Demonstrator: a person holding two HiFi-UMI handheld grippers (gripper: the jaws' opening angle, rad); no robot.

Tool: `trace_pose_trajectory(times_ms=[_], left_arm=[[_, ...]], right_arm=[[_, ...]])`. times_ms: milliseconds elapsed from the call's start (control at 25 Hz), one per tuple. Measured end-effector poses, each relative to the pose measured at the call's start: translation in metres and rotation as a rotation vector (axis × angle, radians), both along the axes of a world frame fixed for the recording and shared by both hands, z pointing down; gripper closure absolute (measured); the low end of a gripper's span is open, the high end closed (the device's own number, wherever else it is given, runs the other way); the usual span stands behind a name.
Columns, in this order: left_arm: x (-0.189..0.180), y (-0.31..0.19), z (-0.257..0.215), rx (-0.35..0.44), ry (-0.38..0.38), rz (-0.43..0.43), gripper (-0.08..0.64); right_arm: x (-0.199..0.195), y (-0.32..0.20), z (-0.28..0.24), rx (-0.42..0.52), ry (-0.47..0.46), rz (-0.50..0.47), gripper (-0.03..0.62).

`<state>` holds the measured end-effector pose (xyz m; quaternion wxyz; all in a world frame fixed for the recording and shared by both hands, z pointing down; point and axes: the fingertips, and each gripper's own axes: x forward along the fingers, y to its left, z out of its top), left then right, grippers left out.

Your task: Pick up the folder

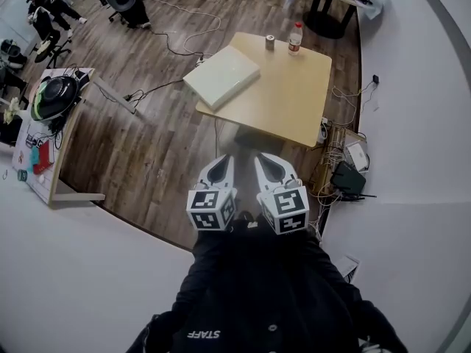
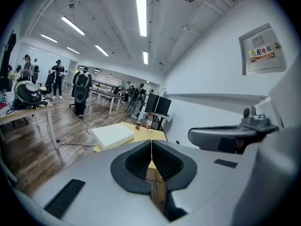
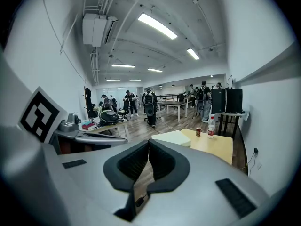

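Ahead of me, on the left side of the wooden tabletop (image 1: 294,94), the white folder (image 1: 222,75) lies flat, its edge reaching a little past the tabletop's side. A can (image 1: 270,43) and a bottle (image 1: 295,38) stand at the far edge, apart from it. My left tongs (image 1: 227,159) and right tongs (image 1: 260,159) sit side by side in front of my chest, both pointing toward the tabletop, both closed with the pads together and nothing between them. They are well apart from the folder, over bare floor. As I judge it, nothing of the task is done yet: I must get to the tabletop, open the tongs, grip the folder, perhaps at that overhanging edge, and lift it.
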<state>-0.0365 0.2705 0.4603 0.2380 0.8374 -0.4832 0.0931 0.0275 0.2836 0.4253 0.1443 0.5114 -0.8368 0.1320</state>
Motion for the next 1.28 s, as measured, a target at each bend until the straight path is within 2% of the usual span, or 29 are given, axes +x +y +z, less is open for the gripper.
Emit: trace_pose_trajectory(times_ms=[320, 520, 720, 920, 1040, 1280], left_arm=[[-0.013, 0.0, 0.013, -0.03, 0.018, -0.016, 0.526], [-0.013, -0.016, 0.024, -0.051, 0.016, -0.03, 0.526], [-0.031, -0.054, 0.028, -0.054, -0.002, -0.081, 0.525], [-0.043, -0.113, 0.023, -0.04, -0.016, -0.137, 0.526], [-0.038, -0.153, 0.02, -0.039, -0.017, -0.144, 0.525], [-0.007, -0.229, 0.011, -0.014, -0.01, -0.102, 0.525]], right_arm=[[-0.021, 0.005, 0.011, -0.026, 0.031, -0.071, 0.569], [-0.029, -0.014, 0.021, -0.042, 0.031, -0.114, 0.569], [-0.043, -0.059, 0.024, -0.04, 0.008, -0.152, 0.569], [-0.048, -0.118, 0.021, -0.024, -0.012, -0.183, 0.569], [-0.04, -0.157, 0.016, -0.024, -0.018, -0.181, 0.569], [-0.013, -0.235, 0.014, -0.036, -0.034, -0.143, 0.569]])
